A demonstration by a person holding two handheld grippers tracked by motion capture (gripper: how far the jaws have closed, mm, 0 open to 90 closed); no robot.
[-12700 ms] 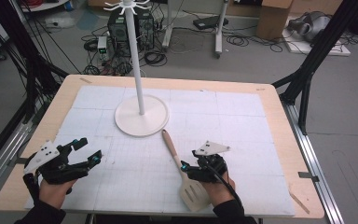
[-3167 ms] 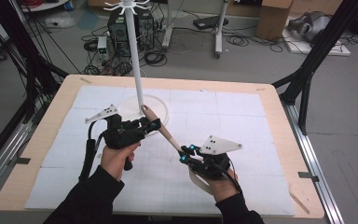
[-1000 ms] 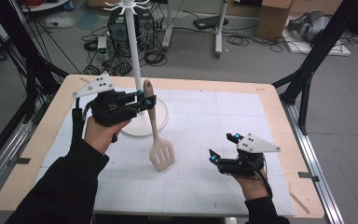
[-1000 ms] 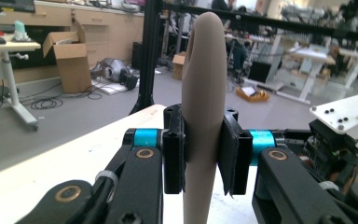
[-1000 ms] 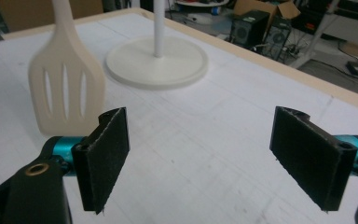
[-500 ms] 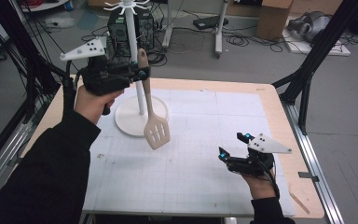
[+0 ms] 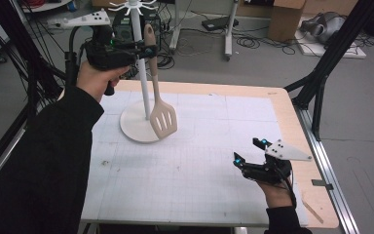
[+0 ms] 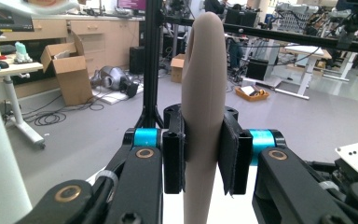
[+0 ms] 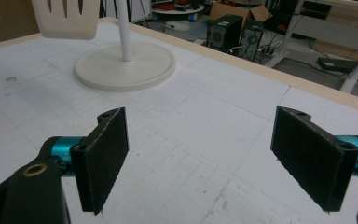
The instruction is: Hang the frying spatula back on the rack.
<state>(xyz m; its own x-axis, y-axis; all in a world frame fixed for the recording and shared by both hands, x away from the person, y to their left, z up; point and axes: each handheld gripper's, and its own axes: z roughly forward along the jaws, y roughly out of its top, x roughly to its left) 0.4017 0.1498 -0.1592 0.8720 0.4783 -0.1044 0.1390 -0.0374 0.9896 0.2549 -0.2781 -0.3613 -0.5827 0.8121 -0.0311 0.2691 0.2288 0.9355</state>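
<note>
Gripping spatula [image 7: 157, 97] handle, left tongs [image 7: 143, 48] raised high; right tongs [image 7: 246, 158] low, released.

I've raised the left gripper [image 7: 143, 48] further toward the frame's upper left, lifting the spatula [image 7: 158, 97] so its blade now hangs beside the stand's pole [image 7: 142, 73], above the base.

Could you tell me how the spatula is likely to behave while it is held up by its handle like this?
The spatula hangs straight from the left gripper, so it is probably stiff. One gripper lifts it alone, suggesting it is light. Its smooth rounded handle might slip or swivel between the flat pads, though that cannot be confirmed.
</note>
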